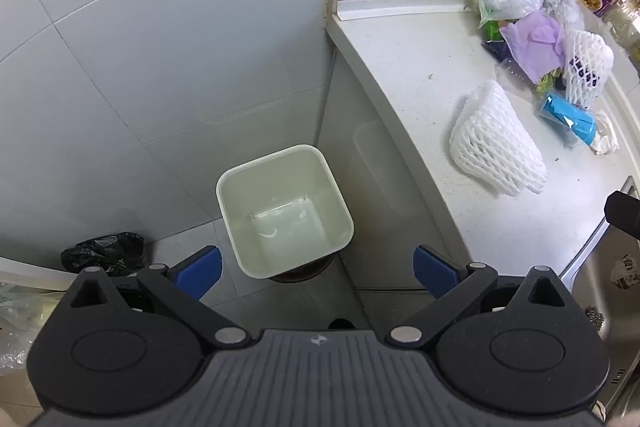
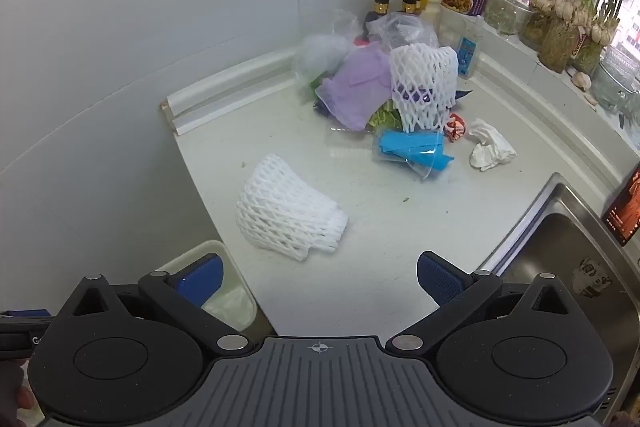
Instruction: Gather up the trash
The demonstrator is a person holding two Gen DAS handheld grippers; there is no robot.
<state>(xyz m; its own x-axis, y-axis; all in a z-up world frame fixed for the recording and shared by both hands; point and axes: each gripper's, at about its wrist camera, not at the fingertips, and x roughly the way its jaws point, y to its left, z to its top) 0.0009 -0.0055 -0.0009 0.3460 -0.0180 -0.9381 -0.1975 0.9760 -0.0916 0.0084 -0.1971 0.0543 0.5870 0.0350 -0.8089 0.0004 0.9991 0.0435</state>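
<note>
Left wrist view: black bag [image 1: 105,251] on floor at far left. My left gripper [image 1: 318,271] spread wide, nothing between jaws, hanging above cream bin [image 1: 285,209] beside counter [image 1: 420,67]. Bin holds no trash.

Right wrist view: bin corner [image 2: 218,281] lower left, below counter edge. My right gripper [image 2: 319,279] spread wide, empty, over counter. Foam net [image 2: 289,209] lies alone ahead of it. Trash pile further back: purple glove [image 2: 360,87], second foam net [image 2: 424,83], blue wrapper [image 2: 412,147], crumpled tissue [image 2: 491,146]. Sink [image 2: 568,267] at right.
</note>
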